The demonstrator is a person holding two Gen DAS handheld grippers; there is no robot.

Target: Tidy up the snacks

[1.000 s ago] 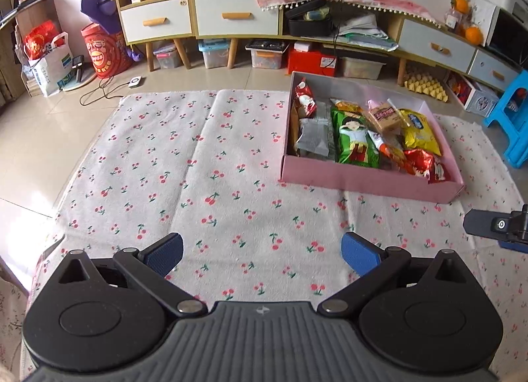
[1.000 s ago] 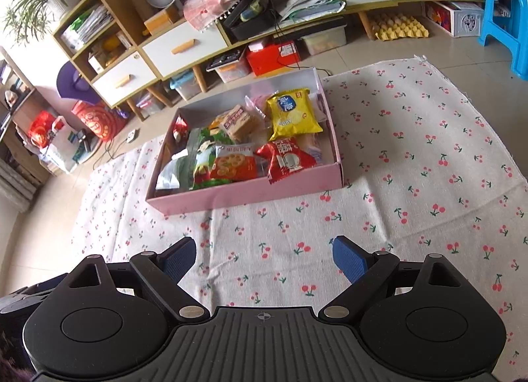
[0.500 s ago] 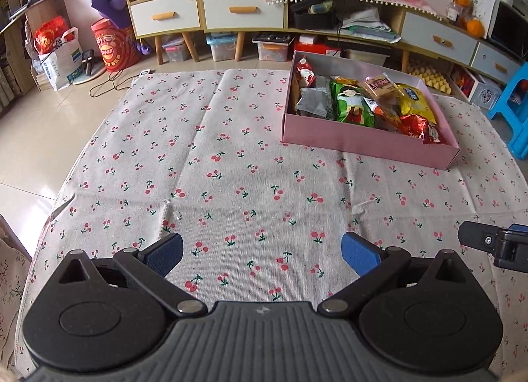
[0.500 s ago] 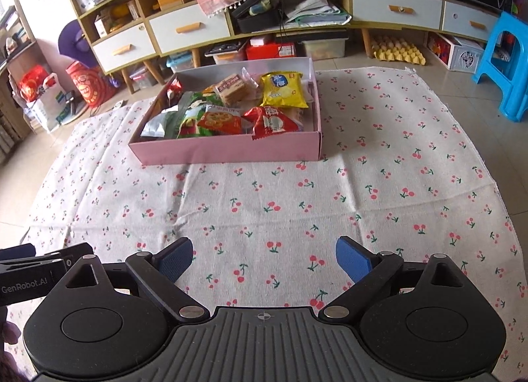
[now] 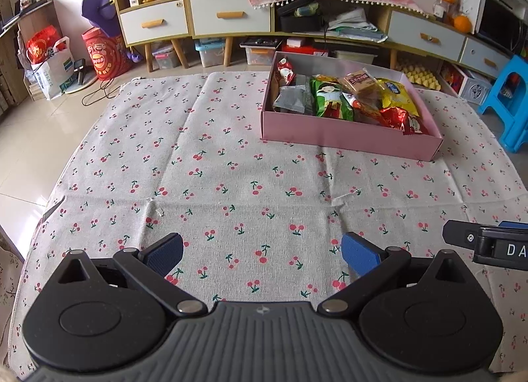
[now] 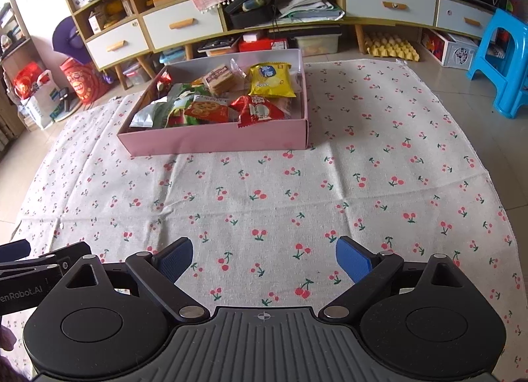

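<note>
the left gripper [image 5: 262,255] hangs over the near part of a cherry-print cloth [image 5: 231,167], its blue-padded fingers [image 5: 165,251] spread wide with nothing between them. the right gripper [image 6: 264,258] sits the same way, fingers [image 6: 353,261] wide apart and empty, above the same cloth [image 6: 379,167]. each tool shows at the edge of the other's view: the right one at the right edge of the left wrist view, the left one at the lower left of the right wrist view, so the two are side by side and apart.

the snacks lie together in a shallow pink box [image 5: 346,136] that rests on the far part of the cloth, well apart from both grippers. in the right wrist view the box [image 6: 214,142] holds a yellow chip bag [image 6: 270,80] toward its back right, a red packet [image 6: 257,111] against the front wall, an orange-red biscuit packet [image 6: 208,109] just left of that, a green packet [image 6: 178,106], a silver pouch [image 6: 145,116] at the front left, and a tan cracker pack [image 6: 219,78] near the back. the packets overlap loosely.

behind the cloth runs a low cabinet with white drawers [image 6: 181,23], and a blue plastic stool [image 6: 501,58] stands on the tiled floor to the right.
</note>
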